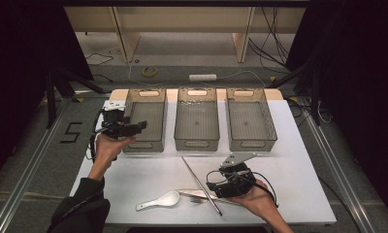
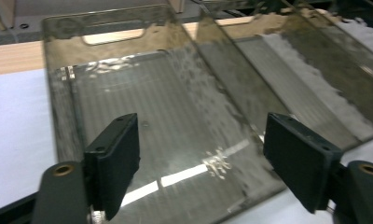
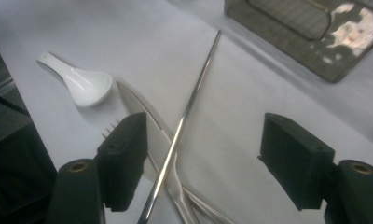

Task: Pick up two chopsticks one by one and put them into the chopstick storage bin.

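Right gripper point(image 3: 201, 158) apart above metal chopstick point(image 3: 189, 102) and knife point(image 3: 149, 126), left gripper point(image 2: 201, 163) apart over left bin point(image 2: 142, 102)

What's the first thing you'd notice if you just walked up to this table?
Three see-through bins stand in a row at the far side of the white table. Near the front edge a white spoon lies beside a chopstick crossing a knife. The right gripper hovers open over them.

The left gripper point(image 1: 134, 128) and right gripper point(image 1: 216, 185) are black, with flat rectangular pads point(image 2: 119, 161) and brass-ringed screw holes. A grey plate point(image 1: 238, 158) tops the right one. Black sleeve point(image 1: 80, 206) on the left arm.
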Available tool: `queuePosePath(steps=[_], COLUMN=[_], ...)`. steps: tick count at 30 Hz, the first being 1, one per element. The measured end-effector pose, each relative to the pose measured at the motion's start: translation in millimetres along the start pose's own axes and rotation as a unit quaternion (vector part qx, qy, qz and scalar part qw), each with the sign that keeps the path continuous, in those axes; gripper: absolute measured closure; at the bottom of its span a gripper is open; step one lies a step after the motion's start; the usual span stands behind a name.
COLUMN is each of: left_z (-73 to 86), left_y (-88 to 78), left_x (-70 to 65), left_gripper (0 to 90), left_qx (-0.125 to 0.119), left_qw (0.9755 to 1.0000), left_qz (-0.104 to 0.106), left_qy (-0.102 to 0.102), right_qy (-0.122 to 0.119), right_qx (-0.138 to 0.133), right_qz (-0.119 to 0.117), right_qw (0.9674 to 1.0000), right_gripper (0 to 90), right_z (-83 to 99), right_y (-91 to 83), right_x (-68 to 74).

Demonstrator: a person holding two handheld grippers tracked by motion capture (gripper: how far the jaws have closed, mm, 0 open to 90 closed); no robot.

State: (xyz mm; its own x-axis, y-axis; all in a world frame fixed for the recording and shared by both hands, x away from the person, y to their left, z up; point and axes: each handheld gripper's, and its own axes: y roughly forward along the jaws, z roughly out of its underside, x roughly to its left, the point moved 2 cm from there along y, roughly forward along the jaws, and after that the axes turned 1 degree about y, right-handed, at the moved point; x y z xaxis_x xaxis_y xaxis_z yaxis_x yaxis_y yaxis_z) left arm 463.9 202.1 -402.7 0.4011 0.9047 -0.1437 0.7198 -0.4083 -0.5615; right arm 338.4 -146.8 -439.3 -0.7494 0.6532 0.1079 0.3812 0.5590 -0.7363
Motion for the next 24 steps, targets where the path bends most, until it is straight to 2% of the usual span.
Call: queuePosePath(steps=[4, 6, 7, 13, 16, 19, 22, 24], left_z=[6.5, 9.6, 10.8, 17.3, 25.5, 35.6, 45.0, 51.3], left_y=[-8.7, -13.8, -16.1, -29.7, -31.7, -33.2, -35.2, -37.8], left_x=[-14.8, -21.1, -24.9, -47.5, -54.2, -58.2, -62.1, -64.4], left_gripper=[21.6, 20.8, 20.4, 18.4, 17.5, 17.1, 16.6, 16.6], left_qx=[-0.008, -0.02, -0.025, -0.052, -0.054, -0.053, -0.047, -0.045], left_qw=[0.9997, 0.9994, 0.999, 0.9958, 0.9951, 0.9948, 0.9945, 0.9941], left_qz=[0.017, 0.028, 0.038, 0.072, 0.075, 0.081, 0.082, 0.087], left_qy=[0.014, 0.006, 0.003, 0.022, 0.036, 0.033, 0.045, 0.046], right_qy=[0.006, 0.007, 0.005, 0.001, -0.002, -0.006, -0.017, -0.021], right_qx=[0.024, 0.039, 0.044, 0.082, 0.101, 0.12, 0.141, 0.147], right_qz=[-0.003, -0.006, -0.007, -0.019, -0.024, -0.031, -0.031, -0.035], right_qw=[0.9997, 0.9992, 0.999, 0.9965, 0.9946, 0.9923, 0.9894, 0.9883], right_gripper=[38.1, 39.8, 40.4, 47.5, 50.6, 53.0, 54.3, 55.9], right_z=[-3.7, -5.3, -6.2, -10.1, -11.5, -11.8, -11.2, -11.5], right_y=[9.4, 14.0, 16.7, 29.0, 34.2, 38.4, 41.5, 43.2], right_x=[-1.1, -1.6, -1.6, 0.0, -0.2, 2.3, 5.1, 5.3])
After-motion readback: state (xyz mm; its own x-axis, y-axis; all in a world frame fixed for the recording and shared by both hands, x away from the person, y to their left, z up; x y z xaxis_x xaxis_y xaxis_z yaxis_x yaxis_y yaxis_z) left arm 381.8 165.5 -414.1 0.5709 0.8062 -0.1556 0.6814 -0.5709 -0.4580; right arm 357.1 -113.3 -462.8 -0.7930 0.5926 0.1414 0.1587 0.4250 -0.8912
